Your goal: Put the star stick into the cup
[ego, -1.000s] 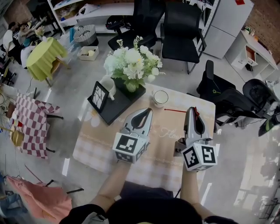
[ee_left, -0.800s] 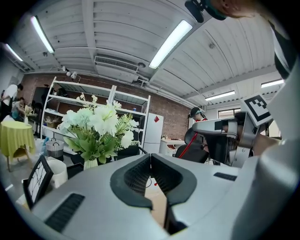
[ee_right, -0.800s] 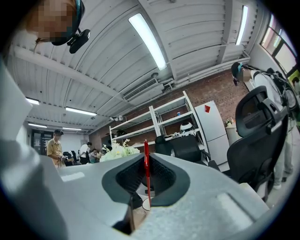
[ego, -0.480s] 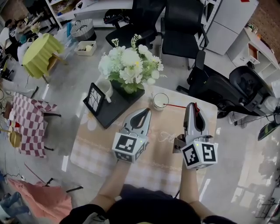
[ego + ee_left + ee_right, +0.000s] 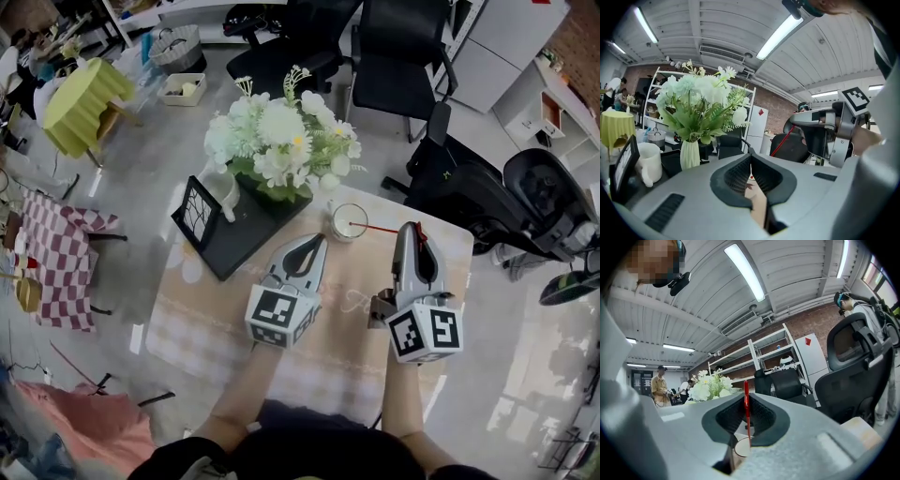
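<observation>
While its two jaws press together on the thin red star stick (image 5: 380, 228), the right gripper (image 5: 413, 231) hangs over the far right part of the cloth-covered table (image 5: 234, 323), pointing away from the person and roughly level. In the head view the stick runs sideways from the jaw tips toward the left, and its free end reaches the rim of the cup (image 5: 347, 222); whether that end is over the opening or only beside it cannot be told from there. In the right gripper view the stick stands as a straight red line pinched at the meeting point of the dark pads, and the pale round mouth of the cup shows low down, just behind the jaws. The left gripper (image 5: 317, 240) hovers beside it, left of the cup and a little nearer the person, with its jaws brought together and nothing between them; through the gap behind the tips only the table cloth shows. The cup stands upright near the far edge of the table, just right of a black tray (image 5: 246, 234). On that tray are a vase of white flowers (image 5: 281, 141), a white mug (image 5: 225, 187) and a small black picture frame (image 5: 195, 213). Black office chairs (image 5: 398, 56) stand on the floor beyond the table.
</observation>
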Demonstrator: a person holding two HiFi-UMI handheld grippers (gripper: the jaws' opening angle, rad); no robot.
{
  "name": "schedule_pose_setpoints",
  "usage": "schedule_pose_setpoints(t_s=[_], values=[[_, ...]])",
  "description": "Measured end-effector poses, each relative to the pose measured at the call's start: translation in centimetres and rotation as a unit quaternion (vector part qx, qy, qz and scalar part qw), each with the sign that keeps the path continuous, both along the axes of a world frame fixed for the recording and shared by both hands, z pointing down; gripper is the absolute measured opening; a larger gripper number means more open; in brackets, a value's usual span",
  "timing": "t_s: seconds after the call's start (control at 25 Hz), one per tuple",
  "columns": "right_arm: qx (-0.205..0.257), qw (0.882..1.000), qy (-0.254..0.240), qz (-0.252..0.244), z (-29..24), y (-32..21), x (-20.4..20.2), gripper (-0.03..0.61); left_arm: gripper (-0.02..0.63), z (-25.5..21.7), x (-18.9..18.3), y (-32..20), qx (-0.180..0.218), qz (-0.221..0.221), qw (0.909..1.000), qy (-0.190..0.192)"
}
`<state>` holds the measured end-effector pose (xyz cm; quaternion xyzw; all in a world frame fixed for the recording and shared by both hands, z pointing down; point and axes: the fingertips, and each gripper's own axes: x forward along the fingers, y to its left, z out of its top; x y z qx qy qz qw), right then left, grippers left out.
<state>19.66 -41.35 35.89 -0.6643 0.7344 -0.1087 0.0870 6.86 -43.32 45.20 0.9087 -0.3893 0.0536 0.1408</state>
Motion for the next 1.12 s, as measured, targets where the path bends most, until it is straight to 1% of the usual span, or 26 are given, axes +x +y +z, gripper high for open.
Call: schedule_pose_setpoints(t_s=[0.16,0.4,0.72,0.96,1.12], values=[[-0.012,1.0,-0.01,0.0,1.5,-1.0,0.0,0.017,0.012,1.2,0.0,-0.8,-0.01,-0.002,1.0,-0.001],[-0.021,1.0,-0.012,-0.001,3.4,-2.1,-0.1,0.017,0.012,3.0,-0.1,-1.6,-0.022,-0.008,0.9997,-0.009],[-0.003,1.0,-0.007,-0.01,4.4,-2.8,-0.4,0.017,0.012,4.6,-0.3,-1.7,-0.037,-0.007,0.999,-0.026],[-0.002,1.0,-0.006,-0.012,5.4,-2.5,-0.4,0.017,0.012,5.2,-0.1,-1.7,-0.044,-0.005,0.9987,-0.026],[0.007,1.0,-0.005,-0.017,5.7,-2.1,-0.5,0.017,0.012,5.5,0.1,-1.6,-0.046,-0.004,0.9985,-0.028]])
